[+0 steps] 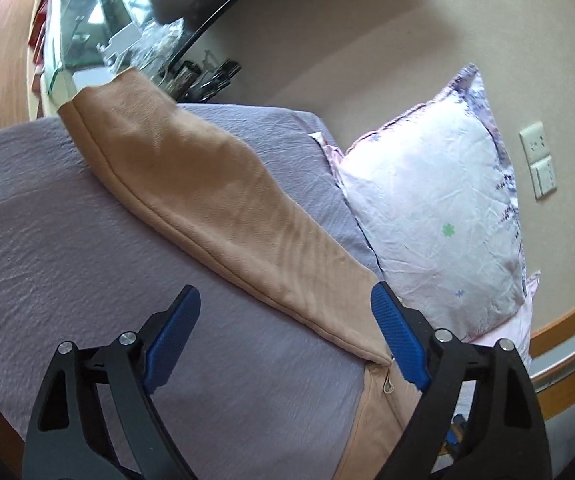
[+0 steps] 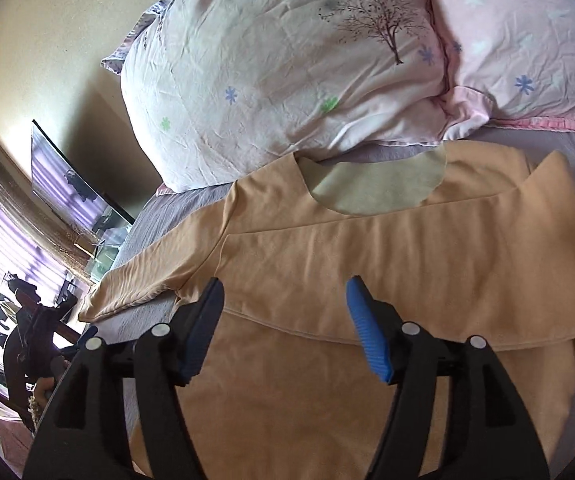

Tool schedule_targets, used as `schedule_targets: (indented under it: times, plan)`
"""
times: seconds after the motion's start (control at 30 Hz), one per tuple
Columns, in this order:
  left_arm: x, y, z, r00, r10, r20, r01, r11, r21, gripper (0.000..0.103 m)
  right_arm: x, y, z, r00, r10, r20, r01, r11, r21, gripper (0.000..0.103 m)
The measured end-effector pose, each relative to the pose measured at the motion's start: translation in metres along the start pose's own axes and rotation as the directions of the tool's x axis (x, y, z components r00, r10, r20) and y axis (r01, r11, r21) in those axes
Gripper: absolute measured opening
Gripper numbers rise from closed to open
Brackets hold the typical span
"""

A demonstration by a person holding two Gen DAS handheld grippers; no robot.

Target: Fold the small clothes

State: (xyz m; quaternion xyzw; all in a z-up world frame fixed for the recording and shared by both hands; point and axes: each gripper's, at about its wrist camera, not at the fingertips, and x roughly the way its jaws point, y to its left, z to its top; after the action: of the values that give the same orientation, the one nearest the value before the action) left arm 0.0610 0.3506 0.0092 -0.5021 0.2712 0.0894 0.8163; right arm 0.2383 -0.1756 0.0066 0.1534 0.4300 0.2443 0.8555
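Left gripper [image 1: 283, 312] wide open over the shirt's [image 2: 327, 264] sleeve [image 1: 207, 200], gripping nothing. Right gripper [image 2: 285, 308] also wide open, empty, above the shirt lying flat on the bed [image 1: 47, 208] by the pillow [image 2: 271, 64].

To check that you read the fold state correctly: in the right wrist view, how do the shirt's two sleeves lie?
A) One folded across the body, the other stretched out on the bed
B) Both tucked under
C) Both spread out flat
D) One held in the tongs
A: one sleeve lies folded across the tan shirt, the other sleeve stretches out over the bed sheet.
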Motion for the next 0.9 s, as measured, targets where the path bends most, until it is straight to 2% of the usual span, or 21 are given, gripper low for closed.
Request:
schedule_targets:
  times: [0.13, 0.33, 0.43, 0.47, 0.5, 0.53, 0.57, 0.6, 0.67, 0.73, 0.8, 0.87, 0.9]
  plan:
    - [0.002, 0.008, 0.009, 0.998, 0.068, -0.018, -0.069, 0.996, -0.058, 0.084, -0.004, -0.003, -0.002, 1.000, 0.003, -0.005, -0.003, 1.000, -0.001, 0.064]
    - [0.004, 0.019, 0.031, 0.995, 0.095, -0.002, -0.094, 0.983, -0.160, 0.084, -0.008, 0.005, -0.004, 0.998, 0.065, -0.001, -0.065, 0.998, -0.013, 0.067]
    - [0.007, 0.022, 0.042, 0.993, 0.119, 0.009, -0.115, 0.976, -0.185, 0.077, -0.010, 0.006, -0.007, 0.995, 0.098, -0.005, -0.098, 0.995, -0.013, 0.068]
    - [0.008, 0.024, 0.044, 0.991, 0.134, 0.013, -0.129, 0.973, -0.192, 0.066, -0.011, 0.006, -0.008, 0.994, 0.108, -0.004, -0.108, 0.994, -0.013, 0.069]
    - [0.009, 0.027, 0.046, 0.988, 0.152, 0.013, -0.146, 0.968, -0.205, 0.049, -0.013, 0.004, -0.009, 0.993, 0.116, -0.001, -0.116, 0.993, -0.012, 0.069]
    - [0.010, 0.031, 0.047, 0.986, 0.168, 0.010, -0.162, 0.962, -0.219, 0.040, -0.015, 0.003, -0.010, 0.992, 0.123, 0.003, -0.123, 0.992, -0.011, 0.070]
    - [0.011, 0.036, 0.048, 0.984, 0.179, 0.005, -0.173, 0.957, -0.234, 0.019, -0.018, 0.001, -0.011, 0.992, 0.129, 0.009, -0.129, 0.992, -0.010, 0.070]
    - [0.012, 0.042, 0.049, 0.984, 0.180, 0.001, -0.174, 0.952, -0.253, 0.008, -0.021, -0.002, -0.011, 0.991, 0.131, 0.016, -0.131, 0.991, -0.007, 0.071]
    - [0.012, 0.045, 0.050, 0.985, 0.171, 0.003, -0.164, 0.952, -0.257, 0.007, -0.028, -0.009, -0.012, 0.991, 0.130, 0.031, -0.130, 0.992, -0.003, 0.071]
    - [0.010, 0.029, 0.051, 0.977, 0.211, 0.031, -0.202, 0.961, -0.190, 0.006, -0.038, -0.018, -0.012, 0.991, 0.124, 0.051, -0.125, 0.992, 0.003, 0.072]
    - [0.009, -0.005, 0.049, 0.968, 0.234, 0.090, -0.229, 0.971, -0.064, 0.005, -0.048, -0.028, -0.012, 0.991, 0.113, 0.079, -0.113, 0.994, 0.007, 0.072]
    - [0.012, -0.056, 0.041, 0.967, 0.211, 0.142, -0.226, 0.969, 0.102, 0.005, -0.059, -0.039, -0.011, 0.989, 0.090, 0.114, -0.092, 0.996, 0.014, 0.074]
    - [0.016, -0.087, 0.032, 0.971, 0.178, 0.156, -0.208, 0.958, 0.198, 0.005, -0.064, -0.045, -0.011, 0.988, 0.077, 0.135, -0.080, 0.997, 0.018, 0.074]
